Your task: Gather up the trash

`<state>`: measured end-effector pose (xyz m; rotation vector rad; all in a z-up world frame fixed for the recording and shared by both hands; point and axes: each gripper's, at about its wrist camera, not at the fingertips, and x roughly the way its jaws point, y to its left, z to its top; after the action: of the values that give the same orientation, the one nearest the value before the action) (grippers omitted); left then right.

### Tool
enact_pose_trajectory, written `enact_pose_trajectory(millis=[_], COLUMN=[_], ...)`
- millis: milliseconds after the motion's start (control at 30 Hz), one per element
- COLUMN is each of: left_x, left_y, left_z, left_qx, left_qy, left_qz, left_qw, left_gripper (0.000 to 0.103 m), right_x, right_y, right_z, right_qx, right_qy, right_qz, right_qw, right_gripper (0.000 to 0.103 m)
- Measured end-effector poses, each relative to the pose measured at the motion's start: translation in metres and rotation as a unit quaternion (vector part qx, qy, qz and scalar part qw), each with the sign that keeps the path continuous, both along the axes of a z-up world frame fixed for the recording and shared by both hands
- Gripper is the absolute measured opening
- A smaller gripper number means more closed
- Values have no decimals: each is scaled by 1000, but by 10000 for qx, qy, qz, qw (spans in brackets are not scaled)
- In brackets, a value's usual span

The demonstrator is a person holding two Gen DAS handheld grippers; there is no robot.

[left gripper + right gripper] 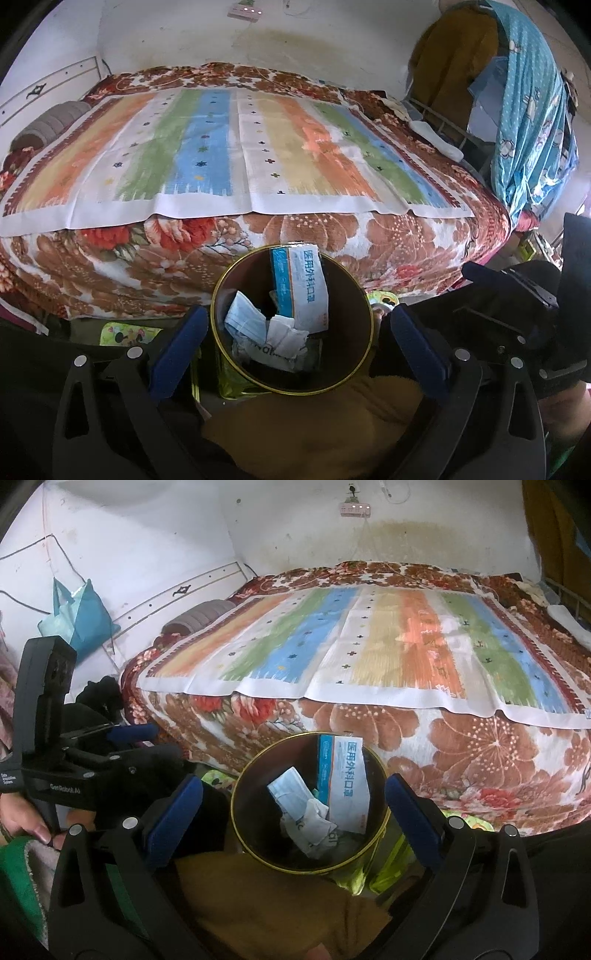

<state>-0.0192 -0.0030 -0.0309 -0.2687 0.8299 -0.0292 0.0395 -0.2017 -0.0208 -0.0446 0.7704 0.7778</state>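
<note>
A round bin with a gold rim (pixel 364 299) (pixel 384 775) stands on the floor at the foot of the bed. Inside it lie a white and blue mask box (pixel 308 284) (pixel 347 779), a blue face mask (pixel 243 321) (pixel 291 794) and crumpled white paper (pixel 286 336) (pixel 314 829). My left gripper (pixel 295 339) hangs open over the bin, its blue pads (pixel 177 343) on either side of the rim, nothing between them. My right gripper (pixel 293 812) is also open and empty above the bin. In the right wrist view the left gripper (pixel 129 733) shows at the left.
A bed (pixel 332 236) (pixel 480 746) with a floral blanket and a striped sheet (pixel 229 155) (pixel 369 642) fills the space beyond the bin. A yellow-brown cloth (pixel 314 417) (pixel 277 904) lies under the grippers. A teal bag (pixel 79 613) hangs on the wall. A blue curtain (pixel 528 110) hangs at right.
</note>
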Motion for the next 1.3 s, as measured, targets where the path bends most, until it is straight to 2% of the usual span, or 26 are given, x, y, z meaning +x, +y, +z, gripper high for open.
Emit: enact_pose_trajectory(millis=[1300], left_x=[1], left_y=[-1], left_z=[-4], left_qx=[-17], left_qy=[38], left_qz=[-11], left_qw=[10000], left_gripper=[97], right_x=[4], right_y=[-3], right_z=[-1], right_qx=[175], right_qy=[218], right_qz=[67], right_qw=[9996], right_gripper=[94])
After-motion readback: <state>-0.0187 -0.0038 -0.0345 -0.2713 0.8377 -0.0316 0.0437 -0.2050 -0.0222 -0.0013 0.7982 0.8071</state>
